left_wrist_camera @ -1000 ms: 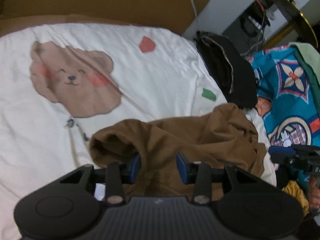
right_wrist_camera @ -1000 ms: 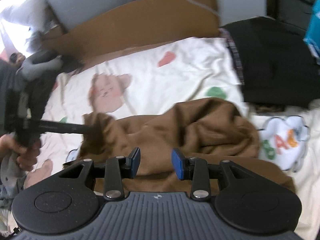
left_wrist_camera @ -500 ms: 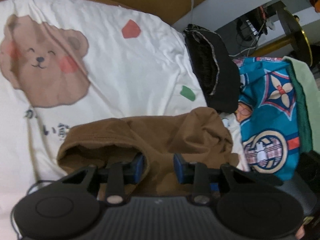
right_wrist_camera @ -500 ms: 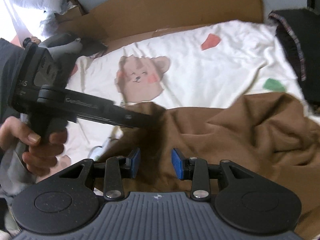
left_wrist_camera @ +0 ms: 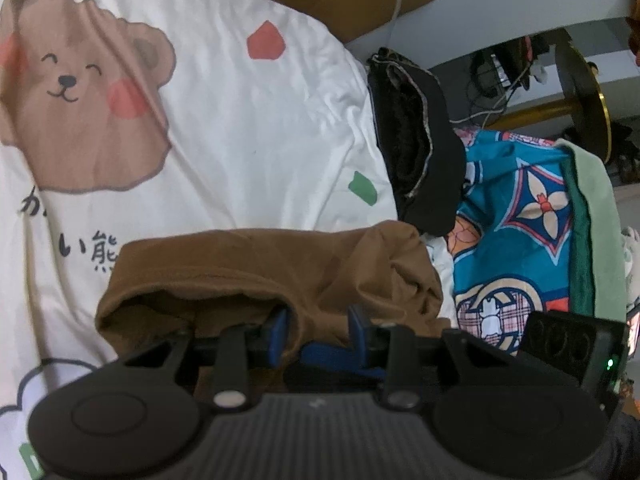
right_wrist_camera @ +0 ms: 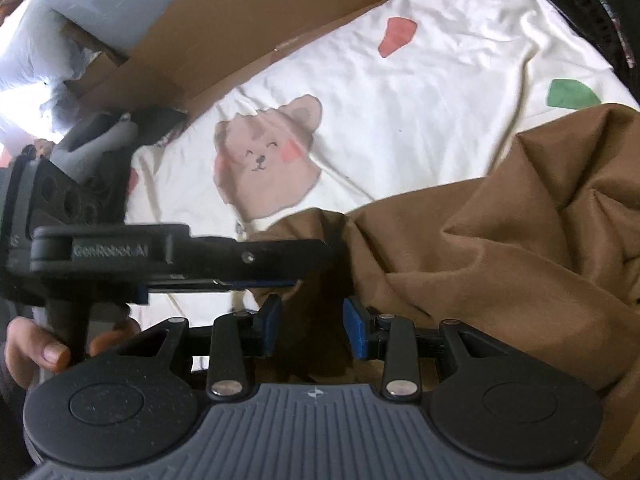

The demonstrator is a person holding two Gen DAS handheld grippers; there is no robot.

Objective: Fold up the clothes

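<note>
A brown garment [left_wrist_camera: 280, 276] is lying crumpled on a white bear-print sheet [left_wrist_camera: 224, 120], bunched toward the near right side of the bed, with a rolled hem opening like a pocket at its near left end; in the right wrist view the same brown cloth [right_wrist_camera: 500, 256] is spreading in deep folds from the right edge down to the near middle. The left gripper [left_wrist_camera: 318, 330] is sitting at that hem with its blue pads moderately apart, the left pad tucked inside the hem opening and a fold of fabric lying between the two, though whether the fabric is actually being pinched cannot be told. The right gripper [right_wrist_camera: 312, 326] is hovering over the near edge of the cloth with its jaws standing open at a middling width, brown fabric showing between them but not clamped. In the right wrist view the left gripper is reaching in from the left, its tips meeting the garment's corner, and the person's hand [right_wrist_camera: 36, 348] is gripping its handle. Beyond the garment, a black garment [left_wrist_camera: 416, 152] is lying at the sheet's far right edge, and a teal patterned cloth [left_wrist_camera: 528, 232] is lying to the right of that. Brown cardboard [right_wrist_camera: 260, 20] is standing along the far side of the bed
</note>
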